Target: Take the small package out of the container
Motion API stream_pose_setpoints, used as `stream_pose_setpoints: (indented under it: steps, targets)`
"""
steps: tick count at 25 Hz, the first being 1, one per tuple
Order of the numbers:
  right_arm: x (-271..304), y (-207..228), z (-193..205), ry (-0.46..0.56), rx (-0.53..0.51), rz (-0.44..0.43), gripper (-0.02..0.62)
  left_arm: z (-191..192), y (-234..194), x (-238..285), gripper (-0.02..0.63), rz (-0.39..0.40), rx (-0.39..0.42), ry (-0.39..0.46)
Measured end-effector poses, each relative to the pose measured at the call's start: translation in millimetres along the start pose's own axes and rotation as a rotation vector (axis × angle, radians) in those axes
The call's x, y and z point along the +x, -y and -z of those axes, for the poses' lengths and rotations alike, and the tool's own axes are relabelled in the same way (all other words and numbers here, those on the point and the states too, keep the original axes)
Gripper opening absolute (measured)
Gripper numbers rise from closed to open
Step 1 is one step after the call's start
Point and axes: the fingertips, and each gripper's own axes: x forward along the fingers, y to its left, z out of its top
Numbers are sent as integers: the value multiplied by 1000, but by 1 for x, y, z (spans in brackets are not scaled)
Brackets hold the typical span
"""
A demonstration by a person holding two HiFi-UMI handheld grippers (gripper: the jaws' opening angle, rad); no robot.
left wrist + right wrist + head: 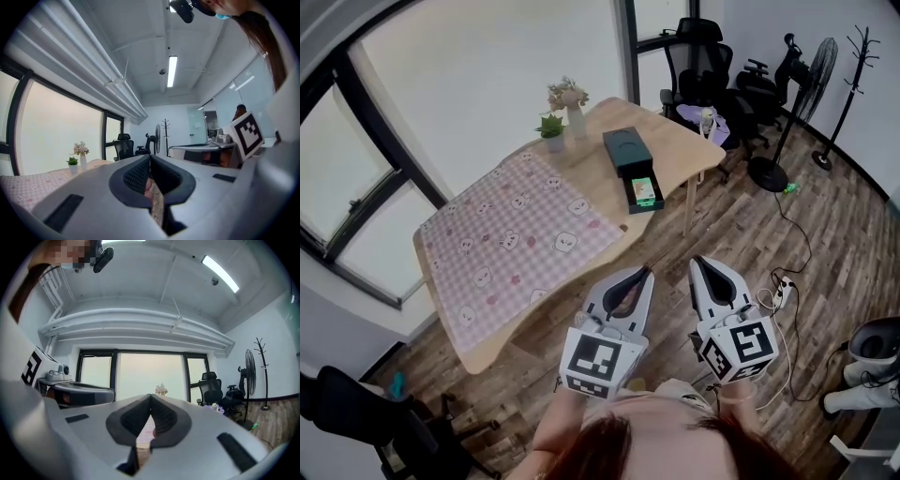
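The left tool [643,273] and the right tool [699,262] are held side by side above the wooden floor [825,234], short of the near edge of the counter [673,141] and well apart from everything on it. In the left gripper view the left tool [150,157] is seen closed, its tips meeting with nothing gripped between them. The same is seen of the right tool [151,396] in the right gripper view: the jaws are pressed together and empty.

On the counter a black container [623,150] is placed beside a pink checked cloth [516,234]. Its drawer [631,199] is pulled out toward the counter's near edge, and the small package [644,191], green, is seen lying inside that drawer, touched by neither tool. A potted plant [551,127] and a vase of flowers [573,114] are set at the far edge. Office chairs [698,56] and a standing fan [811,75] are seen beyond the counter.
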Motion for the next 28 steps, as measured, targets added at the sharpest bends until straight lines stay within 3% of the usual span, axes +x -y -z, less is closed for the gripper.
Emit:
stream_pose_setpoints:
  steps: [12,28]
  targets:
    - [49,2,16,-45,-6,4,0,11,-41,26,15,21,-23,4]
    - [163,81,29,-97,-1,-4,0,11,-110,146,15,6,-33,-35]
